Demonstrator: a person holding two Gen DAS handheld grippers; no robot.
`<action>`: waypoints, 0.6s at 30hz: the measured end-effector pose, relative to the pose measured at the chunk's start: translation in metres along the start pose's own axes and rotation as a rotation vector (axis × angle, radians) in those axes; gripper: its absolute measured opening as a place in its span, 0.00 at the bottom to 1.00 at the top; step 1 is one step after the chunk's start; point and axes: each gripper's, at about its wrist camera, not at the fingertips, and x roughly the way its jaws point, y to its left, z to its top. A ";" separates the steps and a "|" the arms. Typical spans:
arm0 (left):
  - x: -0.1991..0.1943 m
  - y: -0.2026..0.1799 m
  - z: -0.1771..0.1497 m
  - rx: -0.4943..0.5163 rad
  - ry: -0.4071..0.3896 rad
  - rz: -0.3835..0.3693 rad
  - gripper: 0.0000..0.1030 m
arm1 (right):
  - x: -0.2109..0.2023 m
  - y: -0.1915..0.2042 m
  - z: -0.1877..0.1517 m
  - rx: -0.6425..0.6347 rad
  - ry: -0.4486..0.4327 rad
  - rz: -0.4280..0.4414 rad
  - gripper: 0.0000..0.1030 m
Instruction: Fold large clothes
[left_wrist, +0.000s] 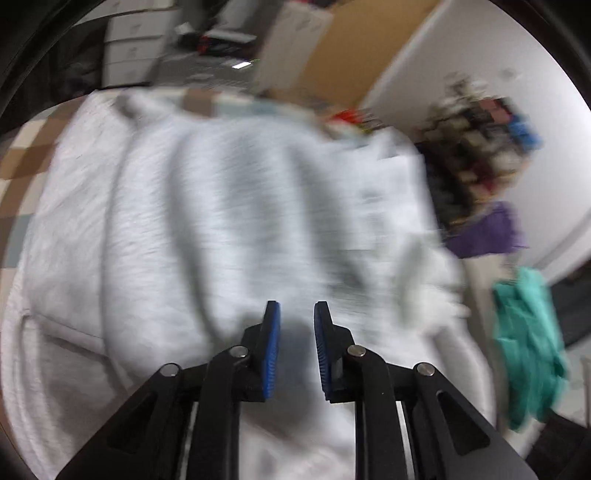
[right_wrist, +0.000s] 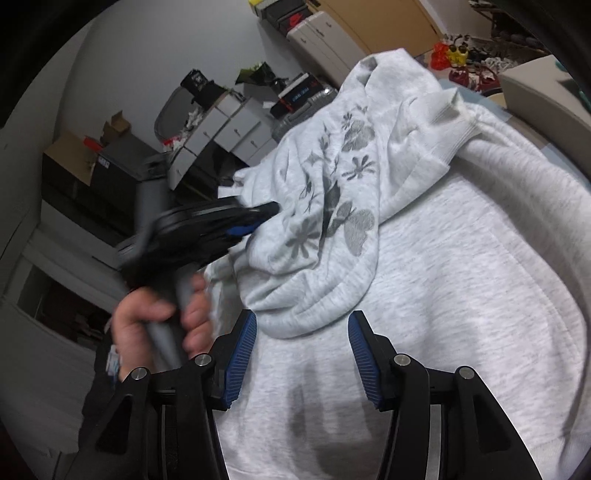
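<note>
A large light-grey sweatshirt (left_wrist: 207, 206) lies spread over the table; the left wrist view is motion-blurred. In the right wrist view the sweatshirt (right_wrist: 461, 280) has a folded-over part with a grey flower print (right_wrist: 332, 199) and a ribbed cuff (right_wrist: 458, 125). My left gripper (left_wrist: 296, 314) is open and empty just above the fabric. It also shows in the right wrist view (right_wrist: 258, 218), held by a hand (right_wrist: 155, 314), its tips at the edge of the printed flap. My right gripper (right_wrist: 302, 325) is open and empty over the sweatshirt's body, near the flap's lower edge.
A checked tablecloth (left_wrist: 22, 155) shows at the table's left. A teal cloth (left_wrist: 528, 343) and a purple cloth (left_wrist: 487, 232) are off to the right. White drawer units (right_wrist: 229, 129), boxes (right_wrist: 369, 22) and clutter stand behind the table.
</note>
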 end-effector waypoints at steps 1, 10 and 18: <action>-0.005 -0.004 -0.005 0.044 -0.007 0.008 0.16 | -0.006 -0.002 0.001 0.009 -0.011 -0.004 0.52; 0.014 0.017 -0.030 -0.001 0.058 0.074 0.17 | -0.020 -0.023 0.008 0.086 -0.060 -0.046 0.53; -0.006 0.026 -0.044 0.010 0.060 0.073 0.17 | -0.051 -0.022 0.094 -0.018 -0.111 -0.167 0.59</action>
